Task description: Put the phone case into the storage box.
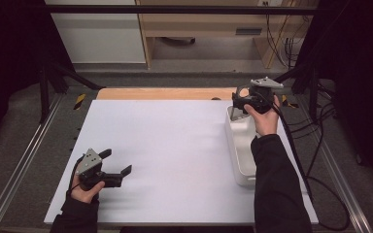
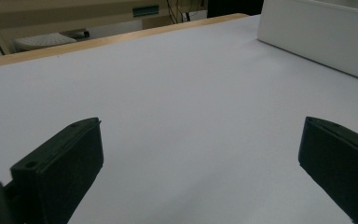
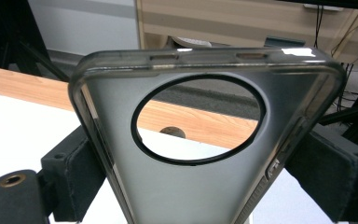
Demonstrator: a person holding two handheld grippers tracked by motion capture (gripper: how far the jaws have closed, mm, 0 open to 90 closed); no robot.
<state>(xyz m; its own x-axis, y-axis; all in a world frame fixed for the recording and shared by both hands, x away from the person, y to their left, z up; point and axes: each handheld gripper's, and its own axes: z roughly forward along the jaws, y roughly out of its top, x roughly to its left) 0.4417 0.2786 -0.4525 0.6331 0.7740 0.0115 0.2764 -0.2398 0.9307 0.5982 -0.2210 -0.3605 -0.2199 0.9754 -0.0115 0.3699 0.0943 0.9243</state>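
High view puts a white table [image 1: 175, 160] across most of the scene, its wooden far edge [image 1: 165, 93] showing beyond the white surface. Along the table's right side lies a long white tray [image 1: 240, 145], running front to back; what can be seen of its inside is bare, though the person's right sleeve [image 1: 277, 184] covers part of it. In the left gripper view the tray's outer wall [image 2: 317, 32] stands at the upper right, well away from the jaws. Above the tray's far end the right gripper [image 1: 243, 103] holds a translucent grey phone case [image 1: 239, 104]; from this angle I cannot tell whether the case touches the tray. In the right gripper view the phone case [image 3: 200, 186] sits clamped between the two black jaws, pinched at its long sides, its round camera cut-out [image 3: 198, 119] uppermost and the wooden edge showing through it. The left gripper [image 1: 116, 162] rests low over the near left of the table, its jaws spread wide with nothing between them.
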